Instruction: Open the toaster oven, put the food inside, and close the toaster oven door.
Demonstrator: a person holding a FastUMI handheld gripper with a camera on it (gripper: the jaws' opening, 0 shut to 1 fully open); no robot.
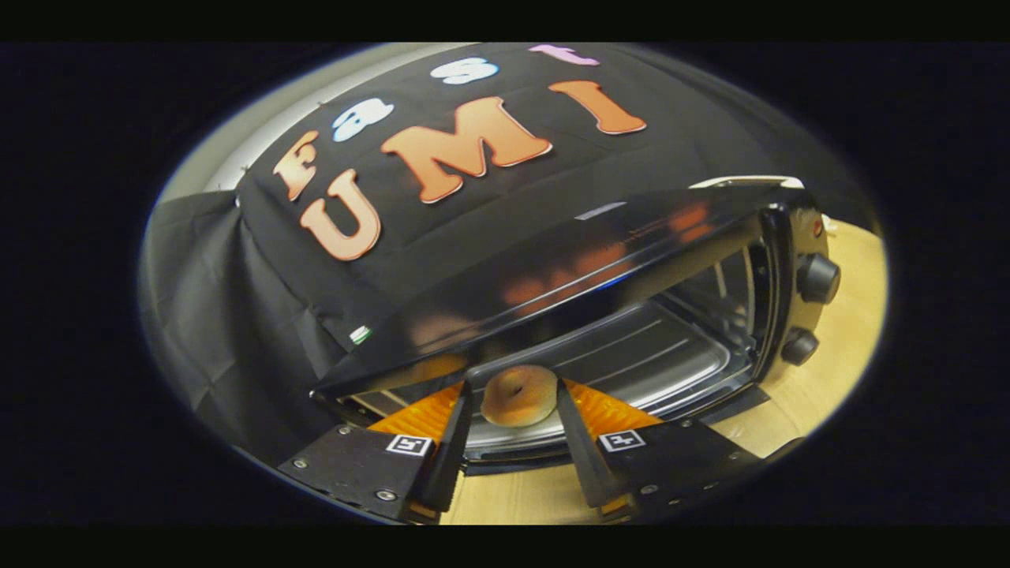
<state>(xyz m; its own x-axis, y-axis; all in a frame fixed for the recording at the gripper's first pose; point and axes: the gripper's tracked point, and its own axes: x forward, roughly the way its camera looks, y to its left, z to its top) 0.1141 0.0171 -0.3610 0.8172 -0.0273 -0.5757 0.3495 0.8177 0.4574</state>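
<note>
The black toaster oven (568,260) stands on the wooden table, seen tilted, with its door (513,451) folded down under my fingers. Its cavity is open and a metal tray (631,355) lies inside. A pale brown bagel (518,398) with a small hole sits between my two fingers, right at the tray's front edge. My gripper (514,384) is shut on the bagel, one finger pressing on each side. Whether the bagel rests on the tray or hangs just above it I cannot tell.
Two black knobs (818,278) (799,346) sit on the oven's right-hand panel. The light wooden tabletop (836,347) runs to the right of the oven and below the door. Black cloth (237,315) hangs behind and to the left of the oven.
</note>
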